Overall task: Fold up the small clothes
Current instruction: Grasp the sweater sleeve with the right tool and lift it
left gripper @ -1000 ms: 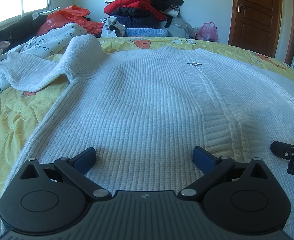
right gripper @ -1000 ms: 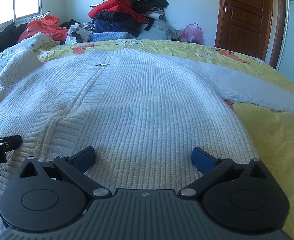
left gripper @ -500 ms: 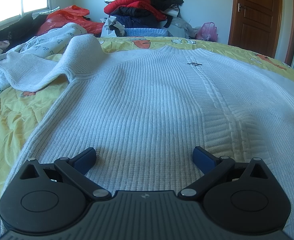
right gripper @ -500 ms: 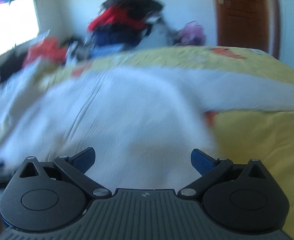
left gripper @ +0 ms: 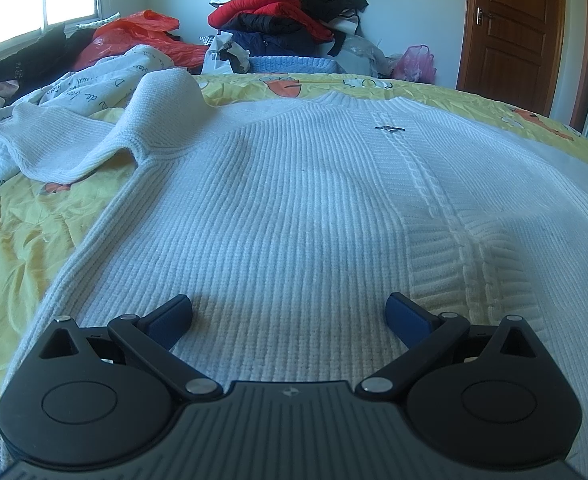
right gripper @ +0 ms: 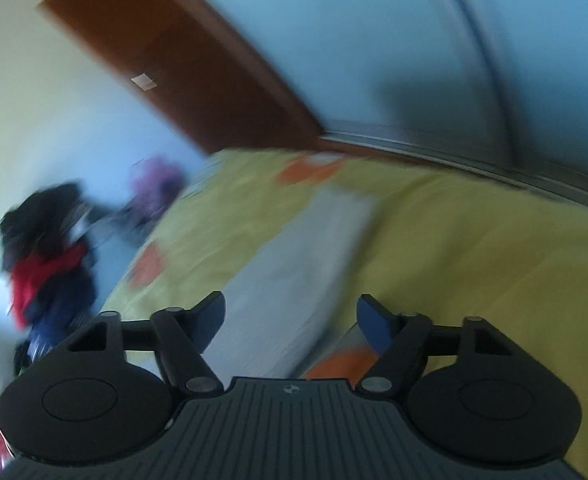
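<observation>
A white ribbed knit sweater (left gripper: 302, 208) lies flat, front up, on the yellow bedspread (left gripper: 21, 240). Its left sleeve (left gripper: 93, 136) is bunched up at the far left. My left gripper (left gripper: 289, 314) is open and empty, low over the sweater's hem. My right gripper (right gripper: 291, 322) is open and empty, tilted, above the sweater's right sleeve (right gripper: 314, 248), which stretches across the yellow bedspread (right gripper: 474, 260). The right wrist view is blurred by motion.
A pile of red, black and blue clothes (left gripper: 285, 20) sits beyond the bed's far edge, with a red bag (left gripper: 141, 32) and a printed quilt (left gripper: 73, 84) at the left. A brown door (left gripper: 510, 24) stands at the back right.
My right gripper has swung fast to the right and tilted, from over the sweater's body to over the right sleeve. It has left the left wrist view. My left gripper has not moved.
</observation>
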`<state>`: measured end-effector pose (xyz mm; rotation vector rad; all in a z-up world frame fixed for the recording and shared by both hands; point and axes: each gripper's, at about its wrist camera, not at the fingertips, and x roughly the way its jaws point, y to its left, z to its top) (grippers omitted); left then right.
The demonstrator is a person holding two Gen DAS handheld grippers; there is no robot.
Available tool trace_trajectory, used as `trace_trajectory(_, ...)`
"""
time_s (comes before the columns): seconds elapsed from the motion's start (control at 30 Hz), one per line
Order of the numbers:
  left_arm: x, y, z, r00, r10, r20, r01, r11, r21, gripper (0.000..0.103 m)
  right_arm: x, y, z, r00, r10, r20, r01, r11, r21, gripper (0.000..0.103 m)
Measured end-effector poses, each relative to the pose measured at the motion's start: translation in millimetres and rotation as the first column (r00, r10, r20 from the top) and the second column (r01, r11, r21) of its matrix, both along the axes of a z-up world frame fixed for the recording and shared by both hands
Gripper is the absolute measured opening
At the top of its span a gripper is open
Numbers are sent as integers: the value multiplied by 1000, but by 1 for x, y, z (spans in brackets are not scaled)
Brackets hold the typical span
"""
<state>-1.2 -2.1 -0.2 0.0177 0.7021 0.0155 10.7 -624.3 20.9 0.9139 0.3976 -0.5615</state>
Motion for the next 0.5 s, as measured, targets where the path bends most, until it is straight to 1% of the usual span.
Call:
trace_trajectory(0.1,0,0,0,1000,-1,0,1,1000,0,103,5,-17,-18,1000,2,15,-3,999,50,73)
trace_trajectory(0.2,0,0,0,1000,-1,0,1,1000,-1,103,16,-18,-24,1000,5,29,-6,1000,23,72)
trace_trajectory(0.27,0,0,0,1000,-1,0,1,1000,0,103,22,-16,-27,999,4,46,-4,1000,6,55)
trace_trajectory(0.3,0,0,0,1000,0,0,0,1000,0,103,27,-16,-29,999,2,40,-2,1000,-15,50)
trace_trajectory(0.33,0,0,0,1000,0,0,0,1000,-1,103,31,-18,-28,1000,-4,29,5,999,-40,35)
trace_trajectory(0.37,0,0,0,1000,-1,0,1,1000,-1,103,35,-16,-29,1000,-9,7,10,998,-65,17)
trace_trajectory(0.4,0,0,0,1000,-1,0,1,1000,-1,103,40,-18,-27,1000,-19,-17,18,997,-77,17)
trace_trajectory(0.43,0,0,0,1000,-1,0,1,1000,-1,103,45,-19,-22,999,-27,-18,25,997,-72,17)
trace_trajectory(0.5,0,0,0,1000,-1,0,1,1000,-1,103,40,-12,-13,999,-41,20,42,997,-70,16)
